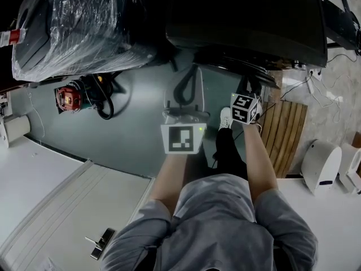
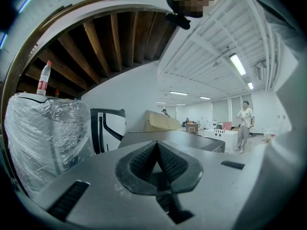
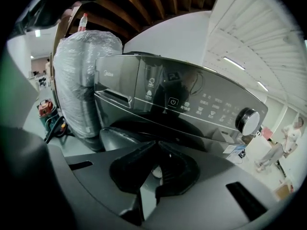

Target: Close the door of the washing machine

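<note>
The dark washing machine [image 1: 248, 16] stands at the top of the head view, its front facing me. In the right gripper view its glossy control panel [image 3: 182, 99] carries a silver knob [image 3: 247, 121]. Below the panel lies the dark door opening [image 3: 144, 126], and the grey curved door [image 3: 112, 143] seems swung out to its left. My right gripper [image 1: 251, 85] [image 3: 156, 150] is shut and empty, close in front of that opening. My left gripper [image 1: 188, 79] [image 2: 157, 147] is shut and empty over the floor, left of the machine.
A plastic-wrapped appliance [image 1: 79, 27] [image 2: 45, 138] with a bottle [image 2: 44, 78] on top stands left of the machine. A red device with hoses [image 1: 69, 97] lies on the floor. Wooden slats [image 1: 287, 129] lie at the right, a white table [image 1: 51, 202] at the lower left. A person [image 2: 244, 123] stands far off.
</note>
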A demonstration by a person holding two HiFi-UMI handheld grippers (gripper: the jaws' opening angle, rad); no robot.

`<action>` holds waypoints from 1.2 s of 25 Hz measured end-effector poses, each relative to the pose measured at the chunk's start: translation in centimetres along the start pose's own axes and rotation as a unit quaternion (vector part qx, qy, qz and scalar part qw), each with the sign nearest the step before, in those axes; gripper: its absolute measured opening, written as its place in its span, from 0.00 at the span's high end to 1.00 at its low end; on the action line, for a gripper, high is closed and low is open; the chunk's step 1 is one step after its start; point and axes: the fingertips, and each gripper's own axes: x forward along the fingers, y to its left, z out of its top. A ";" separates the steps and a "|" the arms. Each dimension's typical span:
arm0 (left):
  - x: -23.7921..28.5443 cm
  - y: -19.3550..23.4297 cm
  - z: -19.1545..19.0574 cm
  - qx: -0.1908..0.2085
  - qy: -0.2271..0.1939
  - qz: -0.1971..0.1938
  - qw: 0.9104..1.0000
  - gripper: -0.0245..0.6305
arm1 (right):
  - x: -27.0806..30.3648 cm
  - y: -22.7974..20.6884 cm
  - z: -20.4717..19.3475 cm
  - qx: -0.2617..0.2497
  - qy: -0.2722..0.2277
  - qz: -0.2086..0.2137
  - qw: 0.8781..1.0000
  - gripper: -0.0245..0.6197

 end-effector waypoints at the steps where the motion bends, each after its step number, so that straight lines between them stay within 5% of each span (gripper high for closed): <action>1: 0.1 0.0 0.0 0.001 -0.001 -0.001 1.000 0.96 | 0.2 -0.2 0.1 0.009 -0.004 -0.002 1.000 0.95; 9: 0.7 -0.4 -0.7 0.003 0.005 -0.006 1.000 0.96 | 2.3 -1.5 1.5 0.077 -0.023 0.027 0.996 0.95; 27: 1.4 -1.2 0.5 0.008 -0.002 -0.010 1.000 0.96 | 2.5 -1.3 1.6 0.053 -0.012 0.064 0.996 0.95; 30: 1.1 -0.8 1.3 0.009 -0.010 -0.005 1.000 0.96 | 2.7 -1.6 1.4 0.079 -0.008 0.076 0.994 0.95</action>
